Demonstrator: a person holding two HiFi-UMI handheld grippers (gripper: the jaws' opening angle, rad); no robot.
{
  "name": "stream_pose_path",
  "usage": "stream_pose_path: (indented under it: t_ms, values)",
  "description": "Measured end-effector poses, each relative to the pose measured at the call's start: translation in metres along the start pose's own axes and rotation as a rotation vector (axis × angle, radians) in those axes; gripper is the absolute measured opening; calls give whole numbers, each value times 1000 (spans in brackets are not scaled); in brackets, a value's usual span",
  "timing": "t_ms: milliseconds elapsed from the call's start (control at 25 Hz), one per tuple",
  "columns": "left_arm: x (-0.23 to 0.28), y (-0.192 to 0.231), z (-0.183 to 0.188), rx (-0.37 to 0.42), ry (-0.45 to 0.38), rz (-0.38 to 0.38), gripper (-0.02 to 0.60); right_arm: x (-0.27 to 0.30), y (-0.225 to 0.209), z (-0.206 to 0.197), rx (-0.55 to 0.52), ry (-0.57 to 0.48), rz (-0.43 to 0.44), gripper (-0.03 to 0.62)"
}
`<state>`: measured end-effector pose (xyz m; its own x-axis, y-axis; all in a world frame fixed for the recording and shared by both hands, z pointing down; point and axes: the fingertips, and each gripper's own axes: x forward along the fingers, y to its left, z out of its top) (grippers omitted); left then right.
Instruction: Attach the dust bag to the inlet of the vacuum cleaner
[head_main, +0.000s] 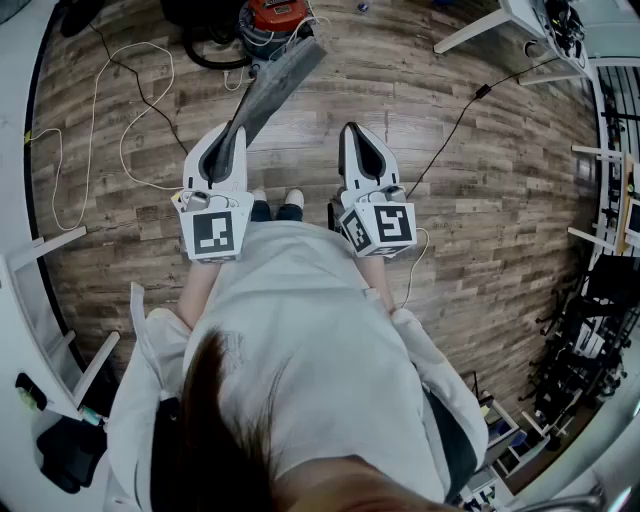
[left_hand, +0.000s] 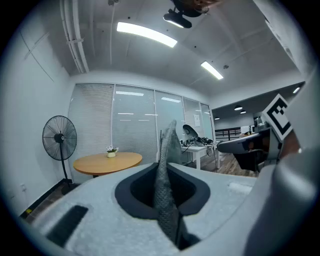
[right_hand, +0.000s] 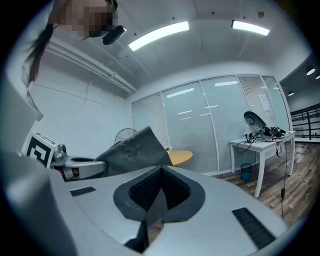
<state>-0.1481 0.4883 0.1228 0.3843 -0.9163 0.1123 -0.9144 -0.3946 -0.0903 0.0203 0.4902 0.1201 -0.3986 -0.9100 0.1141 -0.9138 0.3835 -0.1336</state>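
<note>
**Head view.** The vacuum cleaner (head_main: 268, 20) is cut off by the top edge, and its inlet cannot be made out. The left gripper (head_main: 234, 142) pinches one end of the dust bag (head_main: 278, 82), a long, flat grey fabric piece. The bag's far end lies near the vacuum. The right gripper (head_main: 354, 135) has its fingers pressed together on nothing. The floor (head_main: 480, 200) is wood-grain plank, with a loose white cable (head_main: 110, 120) lying on it.

**Left gripper view.** The bag appears edge-on, its weave finely textured, clamped between the pads. Beyond it are a round wooden table (left_hand: 107, 162), a pedestal fan (left_hand: 60, 137) and glazed partitions with blinds.

**Right gripper view.** The jaws are closed and empty. At left the bag hides most of the fan. A white desk (right_hand: 260, 142) stands on the right.
</note>
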Motion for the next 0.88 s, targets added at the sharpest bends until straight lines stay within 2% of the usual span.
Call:
stream_pose_path:
  t_ms: [120, 480, 880]
  values:
    - [0, 3, 3, -14, -7, 10, 37, 0, 2, 0, 4, -5, 0, 2]
    - [1, -11, 2, 9, -5, -6, 37, -9, -7, 2, -8, -9, 2, 2]
    - [7, -35, 0, 7, 6, 6, 37, -36, -41, 5, 32, -51, 22, 2]
